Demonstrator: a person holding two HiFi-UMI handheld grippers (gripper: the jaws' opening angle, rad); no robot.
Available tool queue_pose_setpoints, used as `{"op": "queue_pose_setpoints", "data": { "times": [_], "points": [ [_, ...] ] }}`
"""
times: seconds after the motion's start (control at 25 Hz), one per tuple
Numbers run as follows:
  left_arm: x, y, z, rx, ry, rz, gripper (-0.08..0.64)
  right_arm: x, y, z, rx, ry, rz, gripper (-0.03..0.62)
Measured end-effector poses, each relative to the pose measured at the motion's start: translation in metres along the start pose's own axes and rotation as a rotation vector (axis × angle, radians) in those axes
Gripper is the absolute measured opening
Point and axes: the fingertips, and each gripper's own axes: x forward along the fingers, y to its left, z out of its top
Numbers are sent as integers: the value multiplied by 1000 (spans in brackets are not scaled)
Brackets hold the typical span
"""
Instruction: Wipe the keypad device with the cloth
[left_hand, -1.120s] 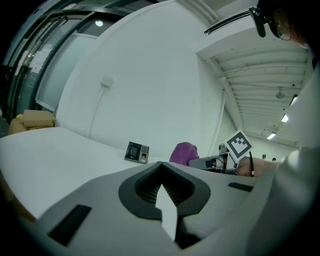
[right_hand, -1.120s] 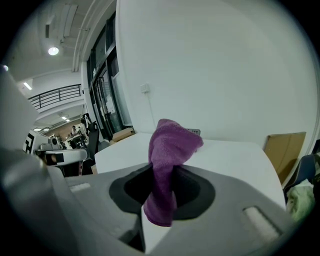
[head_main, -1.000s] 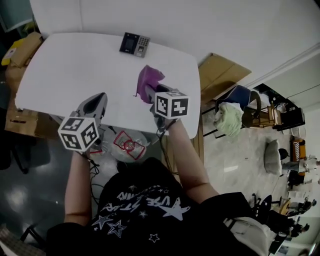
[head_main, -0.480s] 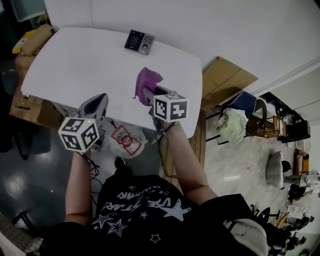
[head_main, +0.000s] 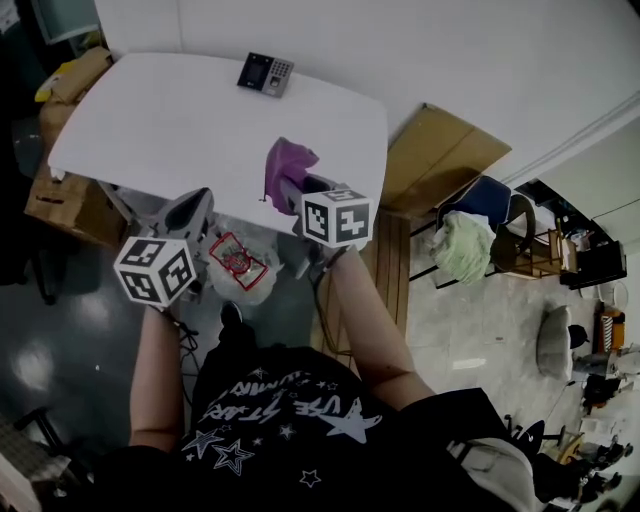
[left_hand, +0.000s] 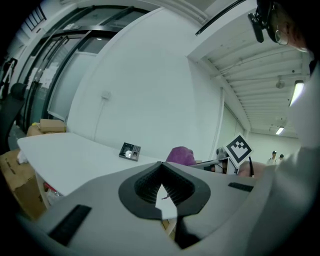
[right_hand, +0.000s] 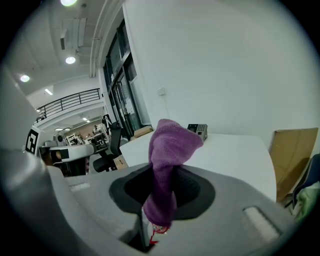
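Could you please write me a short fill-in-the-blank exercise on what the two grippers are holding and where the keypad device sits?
1. The right gripper is shut on a ____ cloth.
2. The keypad device lies near the far edge of the white ____.
3. The left gripper holds ____, with its jaws together.

Missing words: purple; table; nothing.

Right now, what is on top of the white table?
The keypad device sits near the table's far edge. The right gripper holds the purple cloth over the near edge, covering the surface beneath.
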Motion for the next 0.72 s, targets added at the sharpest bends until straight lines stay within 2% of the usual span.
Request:
{"op": "queue_pose_setpoints", "data": {
  "times": [0.36, 0.72],
  "points": [
    [-42, -59, -24, 5, -10, 51, 6, -56, 11, -34, -7, 10, 55, 92],
    [-74, -85, -38, -12, -23, 103, 6, -83, 27, -58, -18, 42, 110, 92]
  ]
}}
